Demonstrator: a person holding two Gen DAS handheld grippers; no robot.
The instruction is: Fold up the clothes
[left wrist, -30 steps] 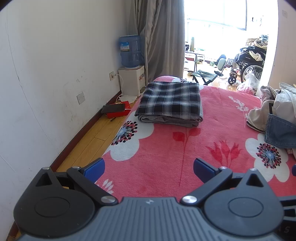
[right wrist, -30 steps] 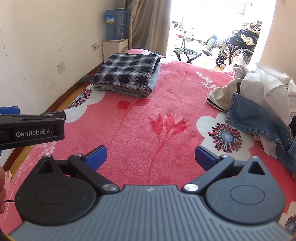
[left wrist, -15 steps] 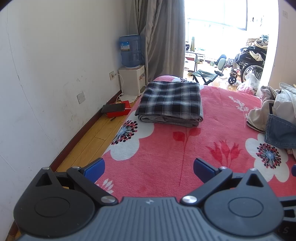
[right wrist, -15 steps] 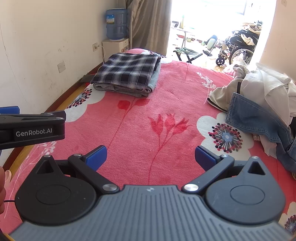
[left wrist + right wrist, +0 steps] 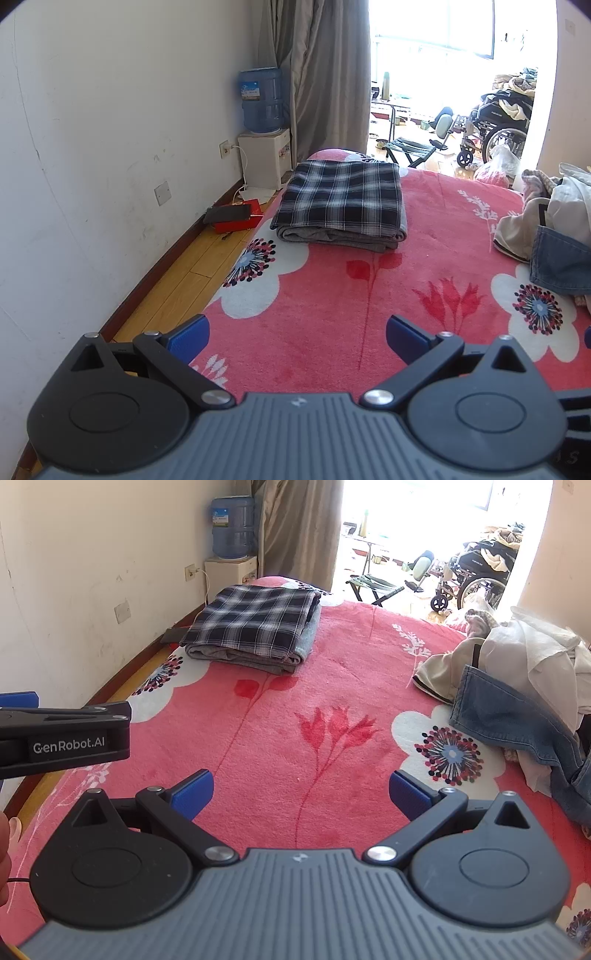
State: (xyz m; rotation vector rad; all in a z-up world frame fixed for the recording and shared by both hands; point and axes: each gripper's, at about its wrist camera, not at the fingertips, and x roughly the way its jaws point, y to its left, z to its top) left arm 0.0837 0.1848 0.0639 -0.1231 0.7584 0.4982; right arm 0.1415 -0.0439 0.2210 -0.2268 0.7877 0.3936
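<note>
A folded stack topped by a dark plaid garment lies at the far left of the red flowered blanket. An unfolded heap of clothes, with blue jeans and pale garments, sits at the right. My left gripper hangs open over the near blanket, holding nothing. My right gripper is open too, empty, above the blanket's middle. The left gripper's body shows at the left edge of the right wrist view.
A white wall runs along the left, with a strip of wooden floor beside the bed. A water dispenser stands in the far corner, a red box on the floor near it. A wheelchair stands beyond the bed.
</note>
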